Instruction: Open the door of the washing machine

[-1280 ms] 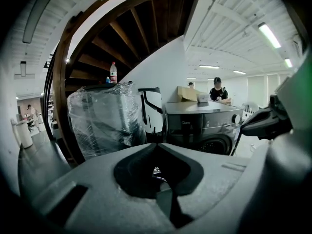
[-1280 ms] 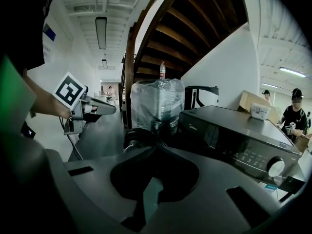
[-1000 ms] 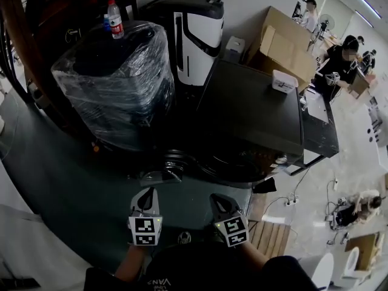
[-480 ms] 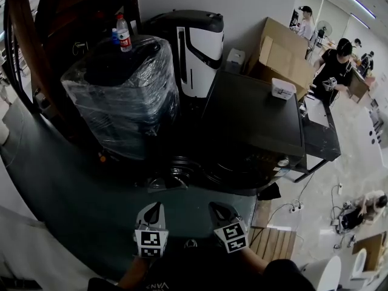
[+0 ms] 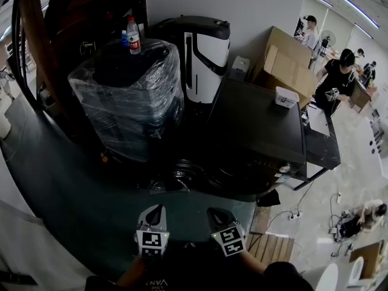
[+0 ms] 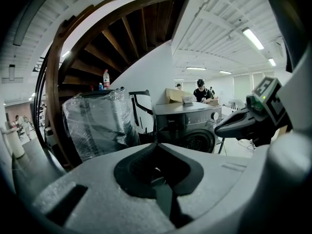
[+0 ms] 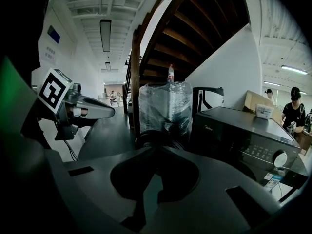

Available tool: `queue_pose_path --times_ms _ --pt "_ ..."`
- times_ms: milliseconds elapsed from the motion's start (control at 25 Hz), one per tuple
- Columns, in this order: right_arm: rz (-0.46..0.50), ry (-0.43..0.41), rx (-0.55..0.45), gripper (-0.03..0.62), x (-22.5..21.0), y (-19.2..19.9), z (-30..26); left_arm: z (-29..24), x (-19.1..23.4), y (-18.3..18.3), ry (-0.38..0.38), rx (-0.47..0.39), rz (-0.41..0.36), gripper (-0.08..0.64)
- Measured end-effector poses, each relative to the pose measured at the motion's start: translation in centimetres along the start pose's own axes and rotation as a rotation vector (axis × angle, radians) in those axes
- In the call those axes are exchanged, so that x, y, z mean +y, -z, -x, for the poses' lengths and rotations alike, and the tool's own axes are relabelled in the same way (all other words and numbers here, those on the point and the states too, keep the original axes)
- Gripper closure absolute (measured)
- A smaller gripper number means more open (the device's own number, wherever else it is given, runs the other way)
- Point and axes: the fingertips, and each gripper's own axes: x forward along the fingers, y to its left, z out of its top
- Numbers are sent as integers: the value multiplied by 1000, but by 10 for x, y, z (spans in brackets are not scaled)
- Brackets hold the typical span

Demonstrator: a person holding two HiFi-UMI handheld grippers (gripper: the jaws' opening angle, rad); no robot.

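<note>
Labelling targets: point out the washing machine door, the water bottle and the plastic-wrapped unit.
washing machine door (image 6: 199,141), left gripper view, middle of the round porthole.
water bottle (image 5: 134,38), head view, its body.
plastic-wrapped unit (image 5: 130,99), head view, wrapped front face.

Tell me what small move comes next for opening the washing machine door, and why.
Probably carry the right gripper forward toward the washing machine: its round door looks closed, and this gripper and the left gripper are shut, empty and short of it.
</note>
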Motion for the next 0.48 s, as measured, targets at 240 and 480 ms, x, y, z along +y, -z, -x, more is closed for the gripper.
queue_pose_path --times_ms 240,480 --pt "14 3 6 589 2 -2 -2 3 2 1 4 -7 -2 541" --pt "14 14 6 589 -2 -7 0 5 1 0 13 0 -9 541"
